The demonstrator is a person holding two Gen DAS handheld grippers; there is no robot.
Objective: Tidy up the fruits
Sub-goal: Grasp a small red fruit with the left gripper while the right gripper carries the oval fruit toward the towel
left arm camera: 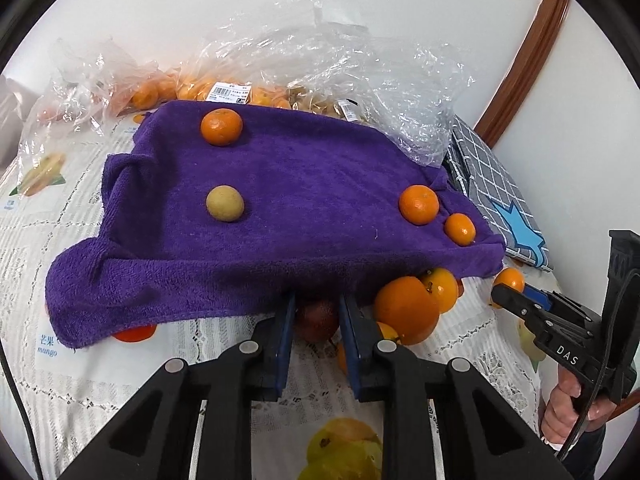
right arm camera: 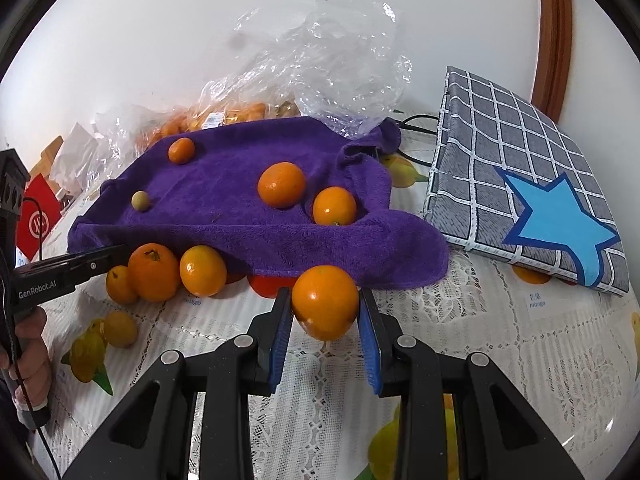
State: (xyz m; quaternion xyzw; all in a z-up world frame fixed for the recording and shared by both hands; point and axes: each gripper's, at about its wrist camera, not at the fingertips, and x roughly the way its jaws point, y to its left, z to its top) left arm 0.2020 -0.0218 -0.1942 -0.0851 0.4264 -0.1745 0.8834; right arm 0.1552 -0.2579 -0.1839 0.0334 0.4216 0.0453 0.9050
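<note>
A purple towel (left arm camera: pixel 280 208) lies on the table with three oranges and a small yellow-green fruit (left arm camera: pixel 225 203) on it. My left gripper (left arm camera: pixel 317 308) has its jaws on either side of a dark red fruit (left arm camera: pixel 316 320) at the towel's front edge; contact is unclear. Loose oranges (left arm camera: pixel 406 310) lie just right of it. In the right wrist view my right gripper (right arm camera: pixel 325 312) is shut on an orange (right arm camera: pixel 325 302) in front of the towel (right arm camera: pixel 248 208). Three more oranges (right arm camera: pixel 154 272) lie to the left by the left gripper's tip.
Clear plastic bags of oranges (left arm camera: pixel 224 92) sit behind the towel against the wall. A grey checked folded cloth with a blue star (right arm camera: pixel 532 200) lies at the right. A lace tablecloth with fruit prints (right arm camera: pixel 460 320) covers the table. A red card (right arm camera: pixel 38 220) is at far left.
</note>
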